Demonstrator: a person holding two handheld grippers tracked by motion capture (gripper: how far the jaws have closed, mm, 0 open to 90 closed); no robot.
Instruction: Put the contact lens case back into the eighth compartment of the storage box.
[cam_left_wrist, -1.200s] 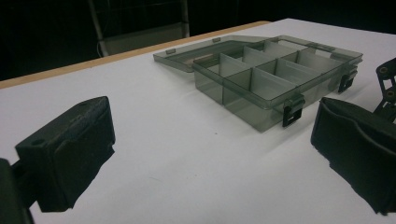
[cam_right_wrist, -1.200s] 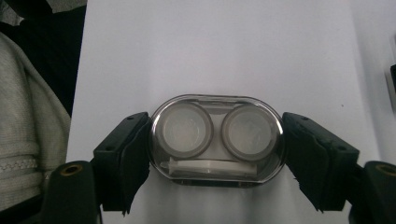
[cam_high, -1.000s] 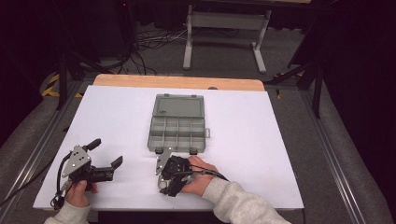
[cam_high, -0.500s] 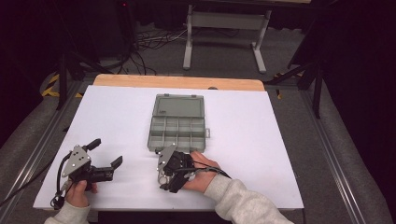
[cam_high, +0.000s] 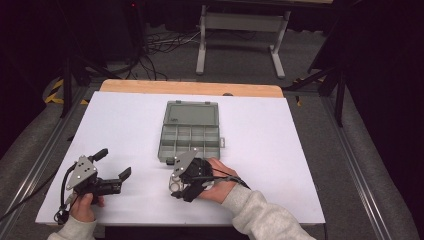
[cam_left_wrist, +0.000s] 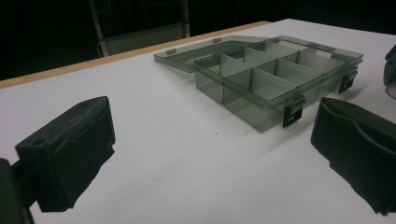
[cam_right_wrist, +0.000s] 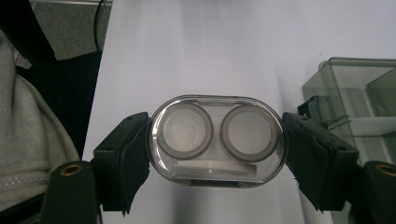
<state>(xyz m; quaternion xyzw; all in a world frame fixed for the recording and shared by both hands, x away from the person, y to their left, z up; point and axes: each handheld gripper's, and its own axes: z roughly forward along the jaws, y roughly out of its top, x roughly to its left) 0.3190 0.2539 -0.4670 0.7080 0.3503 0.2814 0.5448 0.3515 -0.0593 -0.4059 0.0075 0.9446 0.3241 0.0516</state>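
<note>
I'm pinching the clear case end-to-end in my right gripper, box lying just ahead; left gripper spread, idle.

My left hand-held gripper sits low at the near left, hand wrapped round its grip, jaws level and standing wide apart, nothing between them. My right hand-held gripper is near centre, hand behind it, grey sleeve coming in from the bottom edge. Its jaws point left and down, clamped on both ends of a clear oval case.
</note>
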